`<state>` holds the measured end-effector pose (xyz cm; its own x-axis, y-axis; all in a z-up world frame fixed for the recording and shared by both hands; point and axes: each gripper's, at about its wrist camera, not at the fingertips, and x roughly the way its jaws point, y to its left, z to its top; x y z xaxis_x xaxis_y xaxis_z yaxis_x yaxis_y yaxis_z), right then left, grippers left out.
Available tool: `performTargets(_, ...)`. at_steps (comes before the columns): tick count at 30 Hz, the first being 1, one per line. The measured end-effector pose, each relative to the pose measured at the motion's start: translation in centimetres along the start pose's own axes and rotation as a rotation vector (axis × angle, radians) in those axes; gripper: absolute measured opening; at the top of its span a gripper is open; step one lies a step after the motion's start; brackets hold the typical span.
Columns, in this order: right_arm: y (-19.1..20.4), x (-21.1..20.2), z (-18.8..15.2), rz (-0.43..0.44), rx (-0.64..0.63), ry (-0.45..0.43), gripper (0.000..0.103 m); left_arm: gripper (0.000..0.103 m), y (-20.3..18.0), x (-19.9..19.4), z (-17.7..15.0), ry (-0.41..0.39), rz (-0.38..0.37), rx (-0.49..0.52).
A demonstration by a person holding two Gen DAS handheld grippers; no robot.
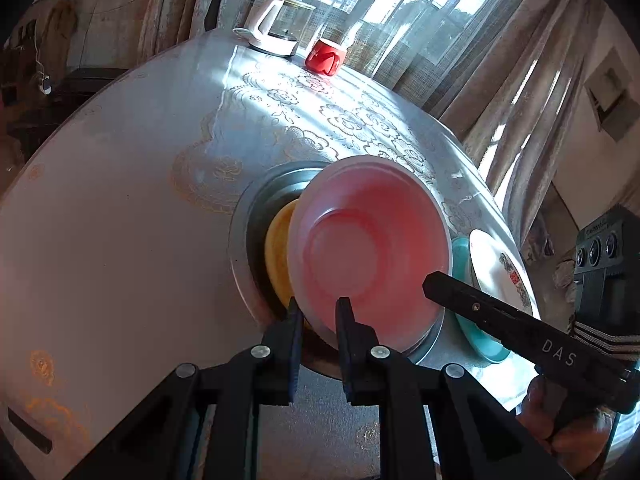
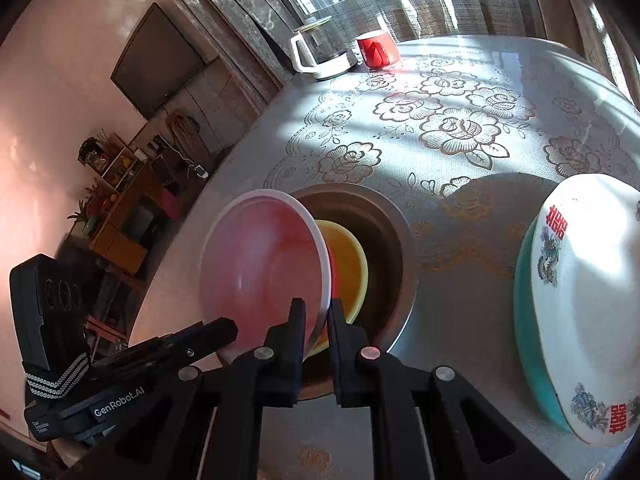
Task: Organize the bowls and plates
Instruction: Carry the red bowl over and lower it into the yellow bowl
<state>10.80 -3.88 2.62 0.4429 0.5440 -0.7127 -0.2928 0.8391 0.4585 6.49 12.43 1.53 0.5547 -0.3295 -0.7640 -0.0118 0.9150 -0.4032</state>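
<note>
both the left gripper [image 1: 318, 314] and right gripper [image 2: 317, 316] pinch the pink bowl's [image 1: 370, 252] near rim, holding it tilted over the yellow bowl [image 2: 346, 266] in the table's [image 2: 460, 128] centre well. it looks light, stiff and slick, so grip the rim deeply.

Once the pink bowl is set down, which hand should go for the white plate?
Right, probably. The plate lies to the right of the right claw, with only table between. The left claw sits on the bowl's other side, so it would have to cross the right one.
</note>
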Motion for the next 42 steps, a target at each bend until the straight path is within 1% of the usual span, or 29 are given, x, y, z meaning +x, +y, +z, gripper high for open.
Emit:
performTargets(12,-0.8,0.9,0.3,-0.011,0.028,0.022,0.014,0.016,0.0,1.0,0.5,0.028,-0.009,0.006)
performTargets(14,-1.0,1.2,0.4,-0.008,0.040,0.026,0.017,0.016,0.0,1.0,0.5,0.028,-0.005,0.012)
performTargets(27,-1.3,1.7,0.7,-0.028,0.048,0.022,0.017,0.016,-0.1,1.1,0.7,0.013,0.029,0.037)
performTargets(29,-1.0,1.6,0.7,-0.041,0.024,0.011,0.017,0.016,-0.1,1.1,0.7,0.007,0.039,0.045)
performTargets(33,-0.1,1.5,0.5,-0.089,-0.043,-0.011,0.013,0.016,-0.1,1.3,0.8,-0.003,0.059,0.054)
performTargets(38,-0.1,1.6,0.7,-0.078,-0.049,0.000,0.013,0.016,0.0,1.5,1.1,-0.004,0.070,0.048)
performTargets(39,-0.3,1.7,0.9,-0.065,-0.033,0.006,0.016,0.016,0.0,1.5,1.2,-0.003,0.072,0.048)
performTargets(42,-0.7,1.8,1.1,-0.056,-0.006,0.010,0.018,0.016,0.0,1.5,1.3,-0.011,0.088,0.059)
